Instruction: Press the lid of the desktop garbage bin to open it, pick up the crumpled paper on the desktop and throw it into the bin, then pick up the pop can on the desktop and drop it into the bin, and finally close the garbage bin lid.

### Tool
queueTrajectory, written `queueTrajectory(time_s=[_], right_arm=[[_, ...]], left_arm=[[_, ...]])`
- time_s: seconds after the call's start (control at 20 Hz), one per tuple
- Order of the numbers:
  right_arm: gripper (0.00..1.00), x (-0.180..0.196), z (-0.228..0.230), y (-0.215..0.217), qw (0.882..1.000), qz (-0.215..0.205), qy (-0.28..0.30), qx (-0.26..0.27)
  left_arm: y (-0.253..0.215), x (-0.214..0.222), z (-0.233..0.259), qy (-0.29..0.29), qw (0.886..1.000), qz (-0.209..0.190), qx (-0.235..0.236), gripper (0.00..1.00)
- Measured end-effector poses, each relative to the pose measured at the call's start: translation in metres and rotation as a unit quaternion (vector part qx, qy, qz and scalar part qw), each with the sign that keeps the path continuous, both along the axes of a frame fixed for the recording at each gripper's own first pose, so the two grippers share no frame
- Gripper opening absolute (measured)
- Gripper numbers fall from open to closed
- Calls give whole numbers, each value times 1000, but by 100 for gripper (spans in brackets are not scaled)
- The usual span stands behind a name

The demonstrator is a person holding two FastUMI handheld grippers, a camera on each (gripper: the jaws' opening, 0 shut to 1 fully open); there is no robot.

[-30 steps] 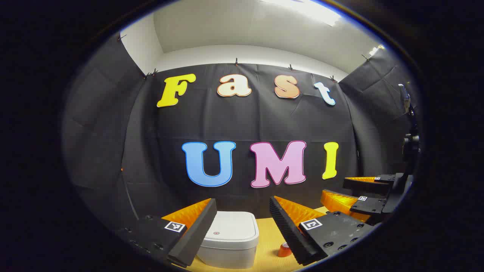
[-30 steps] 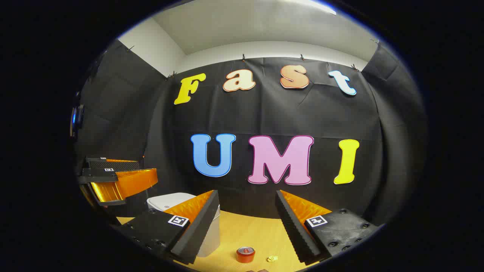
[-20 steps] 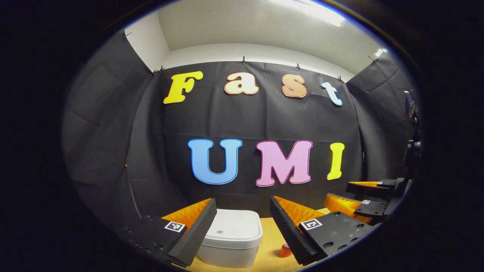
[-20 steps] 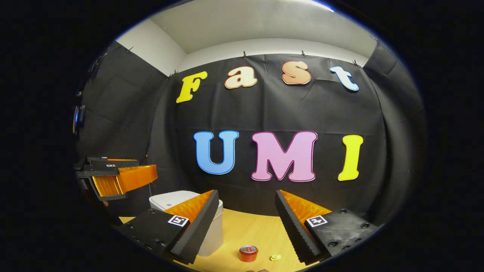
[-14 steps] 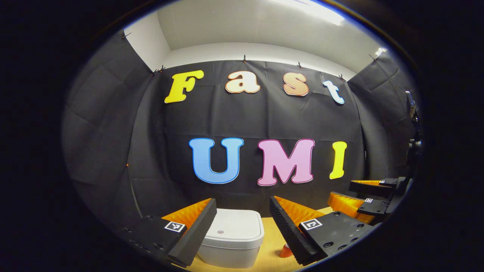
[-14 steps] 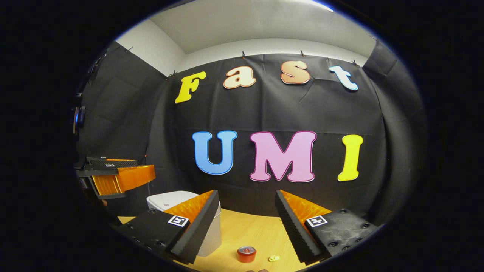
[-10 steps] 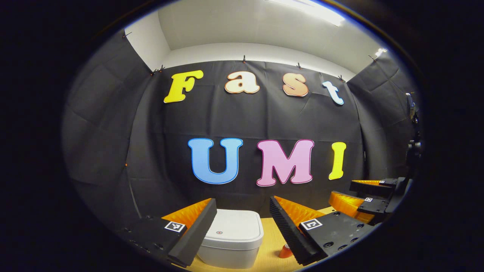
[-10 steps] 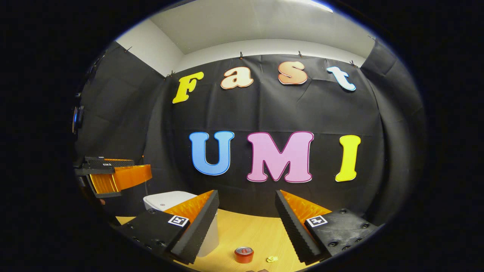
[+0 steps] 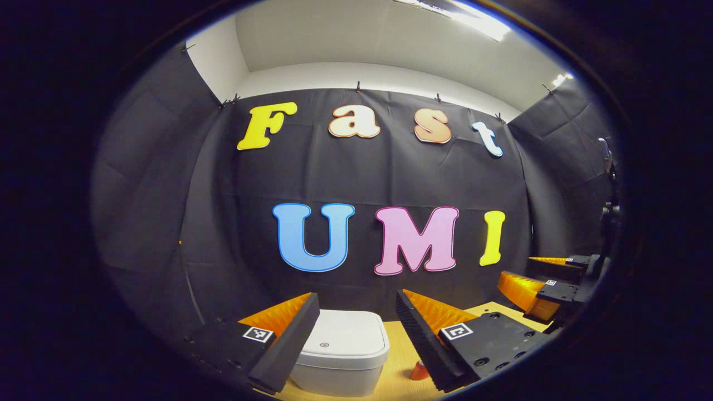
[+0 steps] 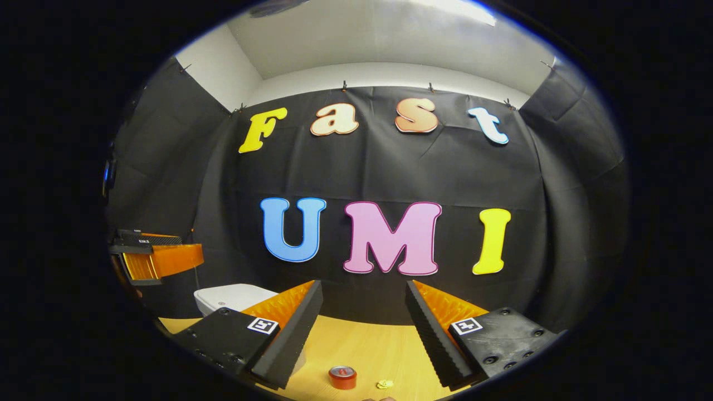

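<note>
A white desktop bin [image 9: 342, 359] with its lid down stands on the wooden table, below and ahead of my left gripper [image 9: 356, 312], which is open and holds nothing. A red pop can [image 10: 342, 377] stands upright on the table, with a small yellow crumpled paper [image 10: 382, 384] just to its right. Both lie below my open right gripper [image 10: 362, 303]. A sliver of the can [image 9: 418, 372] peeks out beside the left gripper's right finger. The bin [image 10: 231, 298] sits at the left in the right gripper view, partly hidden behind a finger. Each gripper shows at the other view's edge.
The wooden table top [image 10: 373, 348] runs back to the black cloth wall behind the bin. The other gripper [image 9: 548, 284] hangs at the right of the left gripper view, above the table's right part.
The right gripper's view has swung to the right, so bin, can and paper slid left in it. The left gripper barely moved. Both grippers stayed open.
</note>
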State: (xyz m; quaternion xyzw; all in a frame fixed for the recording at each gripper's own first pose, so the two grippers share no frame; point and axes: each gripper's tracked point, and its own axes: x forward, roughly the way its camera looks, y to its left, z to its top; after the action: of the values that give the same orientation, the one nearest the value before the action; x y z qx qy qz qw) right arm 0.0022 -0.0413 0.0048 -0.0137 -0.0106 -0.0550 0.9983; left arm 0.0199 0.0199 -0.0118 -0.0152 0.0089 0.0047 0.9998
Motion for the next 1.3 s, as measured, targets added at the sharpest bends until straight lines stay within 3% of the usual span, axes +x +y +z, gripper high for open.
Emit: queueTrajectory(time_s=[0.05,0.2,0.35,0.5,0.7,1.1,1.3], right_arm=[[96,0,-2,-3,1000,-3,2,-1],[96,2,-7,-11,1000,-15,8,-7],[96,4,-10,-17,1000,-23,14,-7],[96,5,-15,-25,999,-31,18,-14],[96,5,-29,-35,998,-41,35,-15],[96,10,-54,-46,997,-50,65,-11],[96,14,-57,-48,996,-51,67,-14]], left_arm=[[0,5,-2,2,1000,-4,-2,92],[0,23,-11,15,1000,-25,-5,71],[9,39,-29,39,999,-29,-6,61],[18,51,-51,64,997,-24,-19,35],[34,61,-87,102,995,-2,-13,10],[40,66,-151,189,981,-9,-37,5],[38,60,-159,189,981,-29,-6,6]])
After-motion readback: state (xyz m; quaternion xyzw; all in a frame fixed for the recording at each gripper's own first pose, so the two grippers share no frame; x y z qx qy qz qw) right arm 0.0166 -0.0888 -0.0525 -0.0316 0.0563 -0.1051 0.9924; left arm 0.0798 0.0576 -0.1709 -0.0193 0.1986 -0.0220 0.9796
